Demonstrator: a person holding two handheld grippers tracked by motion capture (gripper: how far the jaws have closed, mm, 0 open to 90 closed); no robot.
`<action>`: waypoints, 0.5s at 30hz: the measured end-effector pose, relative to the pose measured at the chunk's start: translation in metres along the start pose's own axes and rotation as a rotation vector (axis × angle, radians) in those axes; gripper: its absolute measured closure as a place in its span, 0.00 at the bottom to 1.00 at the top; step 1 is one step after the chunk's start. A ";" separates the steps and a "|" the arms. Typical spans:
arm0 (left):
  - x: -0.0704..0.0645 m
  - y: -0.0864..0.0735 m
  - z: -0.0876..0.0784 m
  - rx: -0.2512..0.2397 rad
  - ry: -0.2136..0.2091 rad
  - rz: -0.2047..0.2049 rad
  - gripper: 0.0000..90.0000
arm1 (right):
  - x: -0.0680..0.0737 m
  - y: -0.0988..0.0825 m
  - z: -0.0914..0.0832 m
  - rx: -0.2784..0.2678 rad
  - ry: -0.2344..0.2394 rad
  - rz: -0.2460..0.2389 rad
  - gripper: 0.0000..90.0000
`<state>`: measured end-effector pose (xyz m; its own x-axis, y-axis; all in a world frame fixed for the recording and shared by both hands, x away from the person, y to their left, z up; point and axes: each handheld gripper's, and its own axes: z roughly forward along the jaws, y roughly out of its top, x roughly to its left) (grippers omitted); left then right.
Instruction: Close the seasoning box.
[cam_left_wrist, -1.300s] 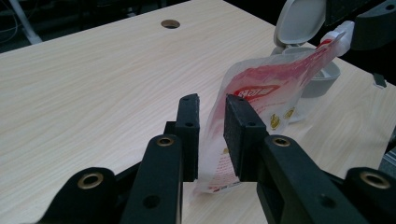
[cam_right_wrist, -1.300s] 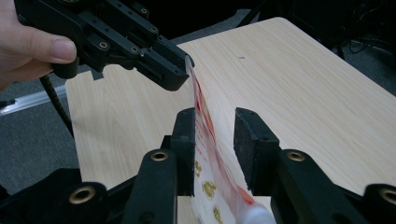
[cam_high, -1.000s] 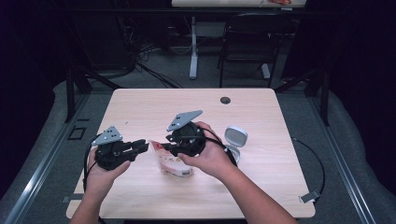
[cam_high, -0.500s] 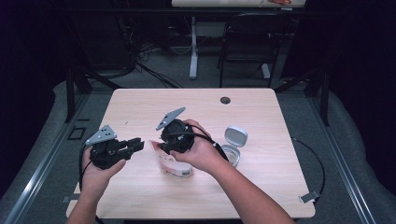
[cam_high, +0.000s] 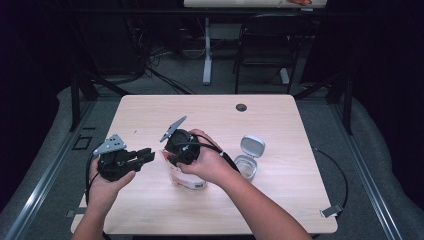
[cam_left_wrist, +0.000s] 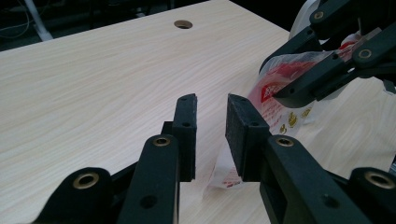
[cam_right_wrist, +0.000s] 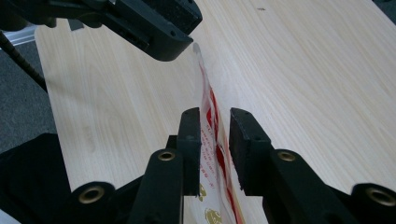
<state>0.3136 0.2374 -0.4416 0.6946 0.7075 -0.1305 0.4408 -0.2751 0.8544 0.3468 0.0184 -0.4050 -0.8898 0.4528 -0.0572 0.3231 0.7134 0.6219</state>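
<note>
- Right now the right gripper (cam_high: 167, 156) is tipped down over a clear plastic bag with red print (cam_high: 187, 180), which sits near the table's (cam_high: 280, 125) front middle.
- In the right gripper view the bag's thin top edge (cam_right_wrist: 210, 126) stands between the two jaws; they have just been closing in, yet a slim gap shows on each side, so as far as I can tell the pads are not pressing it.
- The left gripper (cam_high: 145, 156) hangs at about nine o'clock from the bag, jaws narrowly apart and holding nothing.
- A small clear tub with its grey lid flipped up (cam_high: 248, 160) sits at three o'clock of the bag, just beside the right forearm.
</note>
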 end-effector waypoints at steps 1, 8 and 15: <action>0.000 0.000 0.000 -0.001 0.000 -0.001 0.82 | 0.000 0.000 0.001 0.015 0.000 -0.003 0.83; 0.001 -0.001 0.001 0.000 -0.002 -0.004 0.82 | -0.001 0.001 0.008 0.058 -0.007 0.007 0.89; 0.000 -0.001 0.002 0.009 -0.002 -0.003 0.81 | -0.002 0.001 0.009 0.067 0.009 0.002 0.95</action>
<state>0.3148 0.2364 -0.4436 0.6944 0.7070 -0.1339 0.4479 -0.2790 0.8495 0.3518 0.0233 -0.4113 -0.8916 0.4502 -0.0489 0.3458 0.7465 0.5684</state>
